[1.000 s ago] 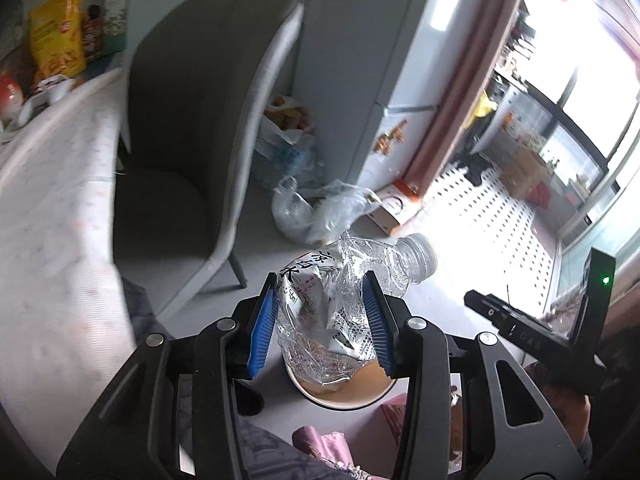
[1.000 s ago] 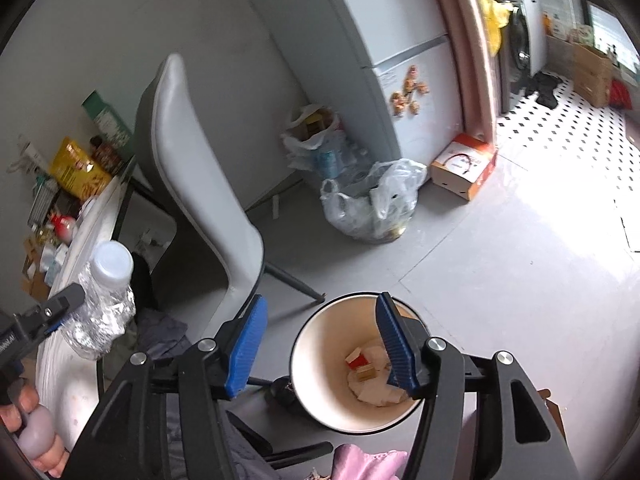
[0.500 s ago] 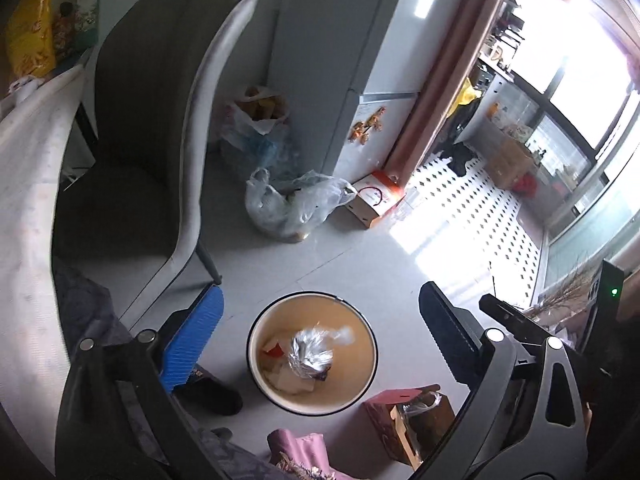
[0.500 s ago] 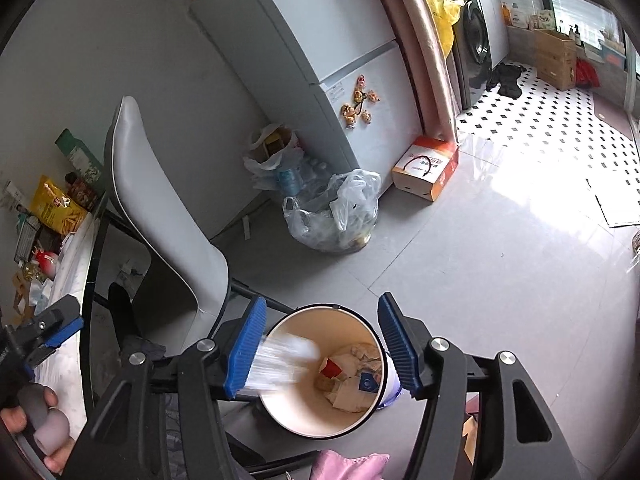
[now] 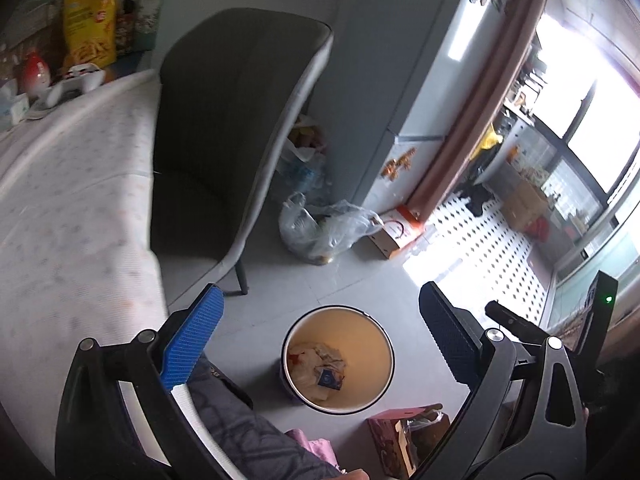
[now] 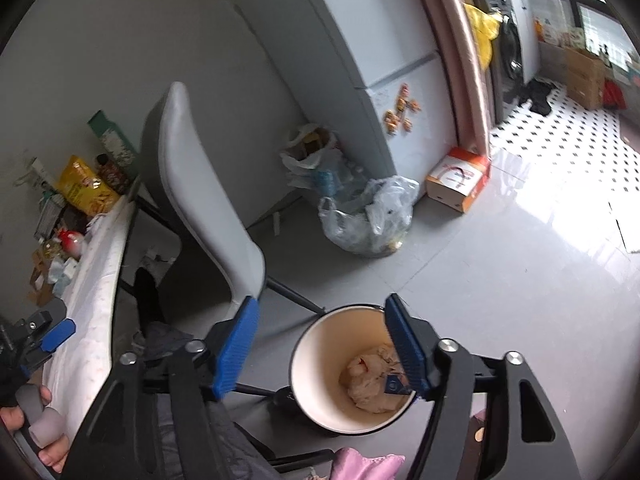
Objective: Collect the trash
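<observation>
1 round trash bin (image 5: 338, 356), cream inside, sits low centre of the frame, holding crumpled paper trash (image 5: 316, 368). Your 2 grippers: left gripper (image 5: 320, 340) with fingers spread wide, empty; right gripper (image 6: 324, 350) likewise spread, empty, above the bin. Nearby: 1 grey curved chair (image 5: 236, 128), 1 clear plastic bag (image 5: 324, 228), 1 cardboard box (image 5: 398, 230), 1 cloth-covered table (image 5: 68, 200) at left.

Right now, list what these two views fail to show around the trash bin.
- Trash bin contents, right wrist view: partly covered by the right gripper finger; bottle not identifiable.
- Bin contents, left wrist view: too small to tell items apart.
- Pink box, left wrist view: cut off by the left gripper finger.
- Plastic bag contents: blurred.
</observation>
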Action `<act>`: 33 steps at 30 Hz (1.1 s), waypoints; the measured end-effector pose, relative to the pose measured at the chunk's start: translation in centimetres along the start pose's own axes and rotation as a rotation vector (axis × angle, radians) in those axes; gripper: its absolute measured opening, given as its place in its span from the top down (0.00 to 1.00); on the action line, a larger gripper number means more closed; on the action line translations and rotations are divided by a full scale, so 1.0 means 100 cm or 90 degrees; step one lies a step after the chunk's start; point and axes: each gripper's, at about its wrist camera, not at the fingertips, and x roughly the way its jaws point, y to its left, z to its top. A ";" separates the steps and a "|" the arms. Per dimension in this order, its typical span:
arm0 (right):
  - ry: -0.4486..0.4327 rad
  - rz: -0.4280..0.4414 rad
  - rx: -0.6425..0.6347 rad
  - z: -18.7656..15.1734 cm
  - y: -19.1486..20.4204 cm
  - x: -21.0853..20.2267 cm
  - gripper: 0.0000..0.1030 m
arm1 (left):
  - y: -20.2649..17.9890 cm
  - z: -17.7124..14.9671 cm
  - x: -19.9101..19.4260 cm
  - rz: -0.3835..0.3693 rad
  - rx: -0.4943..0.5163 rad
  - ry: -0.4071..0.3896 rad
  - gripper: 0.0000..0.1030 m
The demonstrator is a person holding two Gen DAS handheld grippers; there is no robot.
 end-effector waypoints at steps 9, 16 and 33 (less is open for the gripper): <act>-0.029 -0.007 -0.062 0.006 0.054 -0.037 0.10 | 0.021 0.008 -0.045 0.016 -0.017 -0.057 0.06; -0.044 -0.017 -0.118 0.007 0.098 -0.070 0.08 | 0.040 0.009 -0.094 0.036 -0.034 -0.118 0.06; -0.052 -0.014 -0.194 -0.024 0.175 -0.135 0.07 | 0.073 -0.013 -0.191 0.082 -0.025 -0.177 0.06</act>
